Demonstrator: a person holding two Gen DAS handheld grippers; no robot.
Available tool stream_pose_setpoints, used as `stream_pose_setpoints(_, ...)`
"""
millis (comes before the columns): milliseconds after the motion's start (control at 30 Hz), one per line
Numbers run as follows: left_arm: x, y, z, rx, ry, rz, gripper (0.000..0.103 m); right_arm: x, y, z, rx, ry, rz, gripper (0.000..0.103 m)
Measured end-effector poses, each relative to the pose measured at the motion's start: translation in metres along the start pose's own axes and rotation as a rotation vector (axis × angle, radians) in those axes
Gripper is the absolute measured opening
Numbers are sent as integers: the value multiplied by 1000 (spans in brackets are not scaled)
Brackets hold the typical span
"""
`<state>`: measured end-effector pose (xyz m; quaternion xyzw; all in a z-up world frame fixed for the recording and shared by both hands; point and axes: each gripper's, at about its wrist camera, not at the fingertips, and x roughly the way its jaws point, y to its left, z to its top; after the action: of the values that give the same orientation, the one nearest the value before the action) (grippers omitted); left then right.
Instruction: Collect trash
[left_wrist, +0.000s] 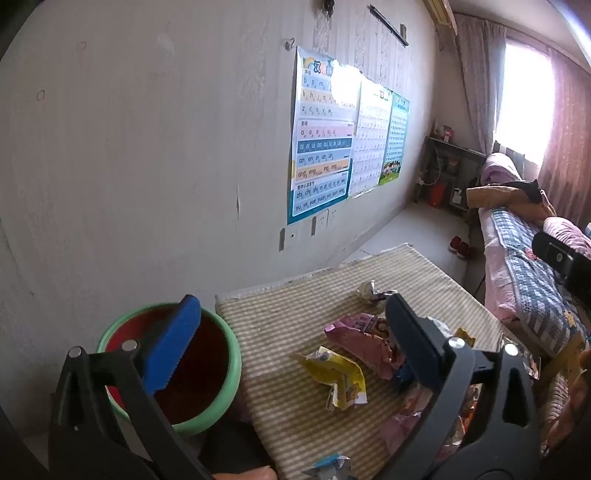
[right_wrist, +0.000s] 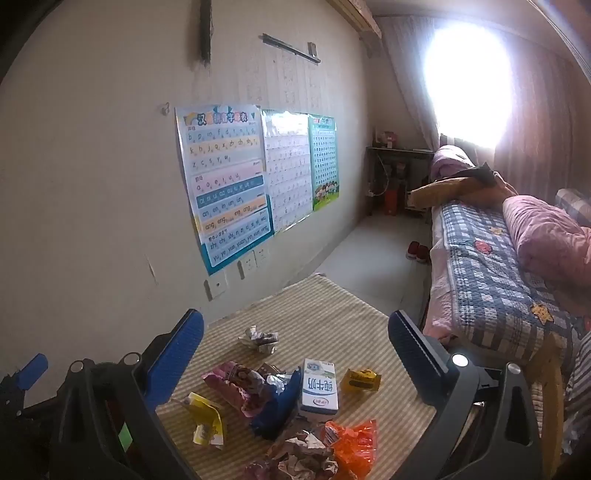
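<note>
Trash (right_wrist: 295, 406) lies scattered on the striped mat (right_wrist: 332, 317), below and ahead of my right gripper (right_wrist: 295, 354), whose jaws stand spread wide and empty. My left gripper (left_wrist: 295, 332) is equally spread (nothing pinched), with the yellow wrapper (left_wrist: 336, 376) between its fingers' lines and the green-rimmed bin (left_wrist: 221, 369) behind its left finger.

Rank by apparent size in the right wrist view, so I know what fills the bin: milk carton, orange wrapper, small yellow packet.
1. Orange wrapper, though it lies nearest the camera.
2. Milk carton, close in size.
3. Small yellow packet.
</note>
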<state>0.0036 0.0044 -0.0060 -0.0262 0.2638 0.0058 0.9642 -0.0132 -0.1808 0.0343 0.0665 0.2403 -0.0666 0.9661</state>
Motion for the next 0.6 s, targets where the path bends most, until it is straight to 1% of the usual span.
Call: stream_pose_setpoints(600, 1, -1, -1, 11, 15, 4, 98, 3, -3, -3, 16, 31, -5, 96)
